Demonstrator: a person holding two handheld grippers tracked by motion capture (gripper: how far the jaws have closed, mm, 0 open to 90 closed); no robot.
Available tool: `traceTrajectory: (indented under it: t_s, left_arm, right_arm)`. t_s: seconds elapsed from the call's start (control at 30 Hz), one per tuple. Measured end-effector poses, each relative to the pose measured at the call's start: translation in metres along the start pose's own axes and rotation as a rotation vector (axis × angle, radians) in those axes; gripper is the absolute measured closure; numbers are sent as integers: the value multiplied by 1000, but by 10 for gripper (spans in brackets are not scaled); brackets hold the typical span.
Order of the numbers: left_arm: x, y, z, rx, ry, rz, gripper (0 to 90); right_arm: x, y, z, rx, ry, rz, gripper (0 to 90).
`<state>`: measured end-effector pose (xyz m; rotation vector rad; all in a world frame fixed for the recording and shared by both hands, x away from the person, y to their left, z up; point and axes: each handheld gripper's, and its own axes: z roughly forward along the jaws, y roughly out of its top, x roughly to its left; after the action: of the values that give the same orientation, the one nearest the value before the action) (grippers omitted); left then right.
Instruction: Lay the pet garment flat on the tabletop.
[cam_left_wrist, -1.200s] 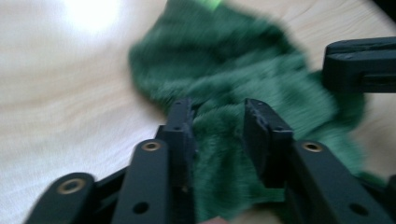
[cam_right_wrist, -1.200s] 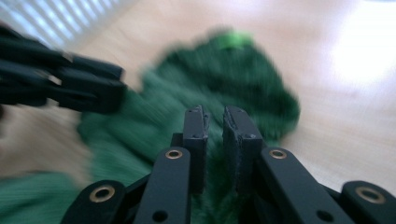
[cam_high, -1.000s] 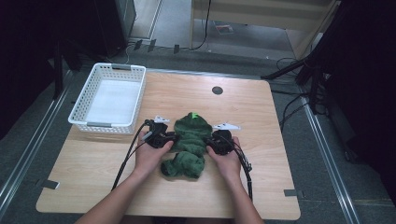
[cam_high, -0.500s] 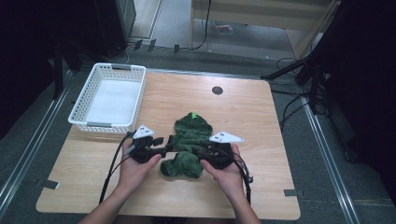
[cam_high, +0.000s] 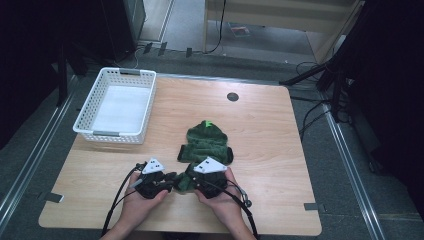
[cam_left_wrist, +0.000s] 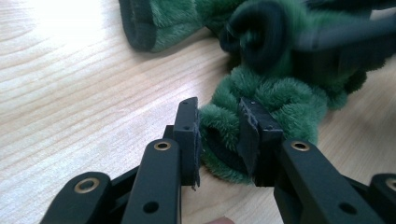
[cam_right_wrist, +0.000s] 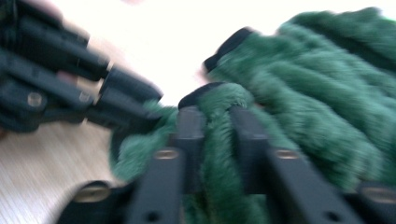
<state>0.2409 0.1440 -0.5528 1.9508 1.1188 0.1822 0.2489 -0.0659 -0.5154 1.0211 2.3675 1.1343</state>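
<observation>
Left tongs (cam_left_wrist: 218, 133) pinching green fleece garment (cam_left_wrist: 266, 93) hem; right tongs (cam_right_wrist: 216, 140) clamped on same garment.

floor: grey (cam_high: 30, 165), metal rails each side
table: light wood (cam_high: 260, 125)
beyond: dark stands, cables (cam_high: 310, 120), wooden furniture (cam_high: 280, 20)

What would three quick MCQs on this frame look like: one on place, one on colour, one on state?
1. Where is the white basket?
A. table's far left
B. table's near right
C. on the floor

2. What colour is the fuzzy garment?
A. red
B. green
C. yellow

3. What is the left hand-held gripper doing?
A. open, clear of the garment
B. shut on the garment's edge
C. shut on the basket

Key: 1 A, it sits at the far-left corner; 2 B, the pile is dark green; 3 B, fabric is pinched between its jaws.
</observation>
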Motion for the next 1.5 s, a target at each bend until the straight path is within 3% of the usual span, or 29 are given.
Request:
traceTrajectory:
  t_s: [0.03,0.07,0.1,0.13,0.23,0.27,0.3,0.37,0.4,0.43,0.47,0.53,0.57,0.6,0.67,0.7,0.73,0.8,0.83,0.87,0.9,0.93,0.97,1.03,1.17,1.27,1.43,1.47,1.5]
  left_arm:
    - [0,-1,0,-1,5,3,710]
    - [0,-1,0,-1,5,3,710]
    - [0,-1,0,-1,6,3,710]
    - [1,-1,0,-2,-4,-5,714]
    - [2,-1,-1,-1,-8,-11,714]
    - [3,-1,-1,-1,-12,-14,714]
    - [3,-1,-1,0,-13,-17,714]
    - [3,0,-1,-3,-19,-20,705]
    - [3,0,-1,-3,-19,-20,690]
    - [5,1,-2,-11,-24,-26,661]
    - [5,1,-2,-11,-24,-26,626]
    - [6,3,-5,-46,-23,-43,571]
    - [5,9,-7,-78,-14,-53,559]
    - [5,9,-7,-78,-14,-53,546]
    - [-4,24,-1,-85,-19,-42,526]
    - [-4,24,-1,-85,-19,-42,517]
    - [-13,35,7,-66,-27,-32,507]
    - [-17,41,12,-50,-33,-30,500]
    - [-25,50,25,-13,2,-21,485]
    - [-27,53,31,11,29,-22,477]
    - [-27,53,31,11,29,-22,469]
    - [-31,57,40,29,44,-23,468]
    - [-31,57,40,29,44,-23,471]
    - [-35,59,46,57,103,15,519]
    - [-31,54,46,87,134,40,695]
    - [-26,51,42,82,161,37,776]
    - [-19,46,40,71,108,16,713]
    - [-18,45,38,63,89,13,653]
    - [-13,43,30,28,70,-20,566]
  right_arm:
    - [-10,-1,-11,-50,-2,66,843]
    - [-16,-2,-17,-77,-13,99,846]
    - [-16,-2,-17,-77,-13,99,846]
    - [-28,-7,-32,-125,-48,156,845]
    - [-41,-18,-48,-151,-94,211,839]
    - [-54,-33,-63,-154,-126,279,812]
    - [-60,-41,-69,-139,-149,303,785]
    - [-69,-57,-80,-114,-223,328,680]
    - [-69,-57,-80,-114,-223,328,680]
    - [-78,-70,-91,-111,-281,366,588]
    - [-78,-70,-91,-111,-281,366,588]
    - [-91,-74,-106,-167,-308,410,528]
    - [-92,-71,-108,-183,-303,408,523]
    - [-92,-71,-108,-183,-303,408,523]
    - [-88,-55,-99,-176,-238,356,523]
    - [-88,-55,-99,-176,-238,356,523]
    - [-79,-43,-81,-124,-173,282,522]
    - [-74,-37,-70,-92,-148,252,522]
    - [-67,-30,-48,-30,-123,221,521]
    - [-65,-27,-38,-4,-113,220,522]
    - [-65,-27,-38,-4,-113,220,522]
    - [-62,-24,-21,39,-114,221,529]
    - [-62,-24,-21,39,-114,221,529]
    - [-59,-24,-4,67,-107,222,591]
    - [-52,-26,-2,80,-135,163,799]
    - [-55,-28,-8,71,-154,165,866]
    - [-57,-34,-11,84,-137,155,842]
    - [-58,-35,-13,80,-116,157,807]
    - [-59,-33,-19,51,-82,167,731]
